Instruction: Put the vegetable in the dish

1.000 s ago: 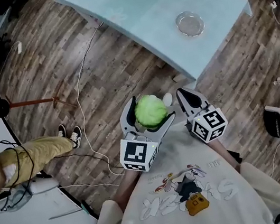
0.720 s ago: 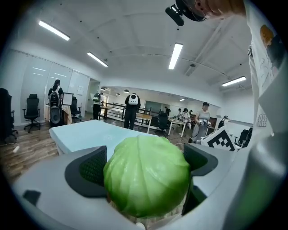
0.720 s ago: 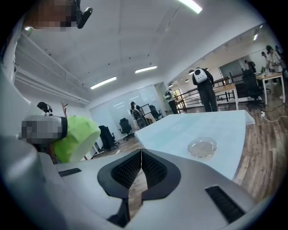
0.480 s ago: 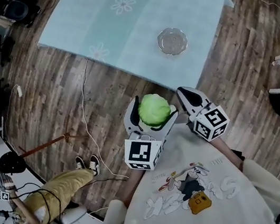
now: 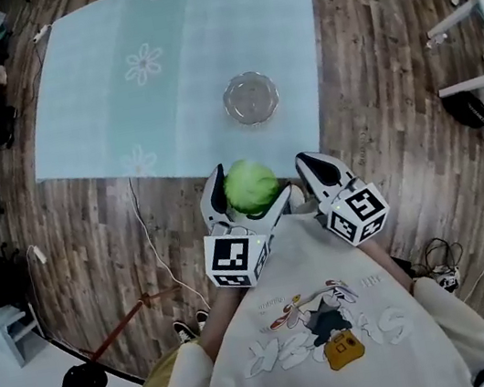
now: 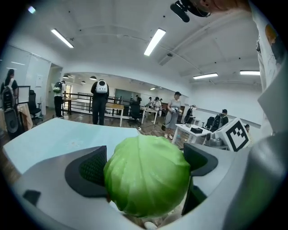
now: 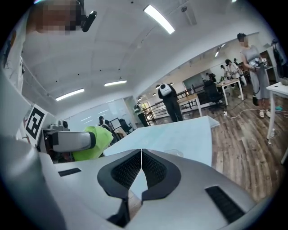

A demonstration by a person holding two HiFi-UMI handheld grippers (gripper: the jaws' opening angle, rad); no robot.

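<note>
A round green cabbage is clamped between the jaws of my left gripper, held in the air just short of the table's near edge. In the left gripper view the cabbage fills the gap between both pads. A clear glass dish stands on the pale blue tablecloth, ahead of both grippers. My right gripper hovers beside the left one, its pads pressed together with nothing between them. The dish shows faintly above the right jaws.
The table sits on a wooden floor with a white cable trailing to the left. A white chair and a dark bag stand at the right. A person and other people and desks stand far behind the table.
The table and dish have swung nearer and more centred in the head view as the person turned toward them. Both grippers keep their hold and spacing, now at the table's edge.
</note>
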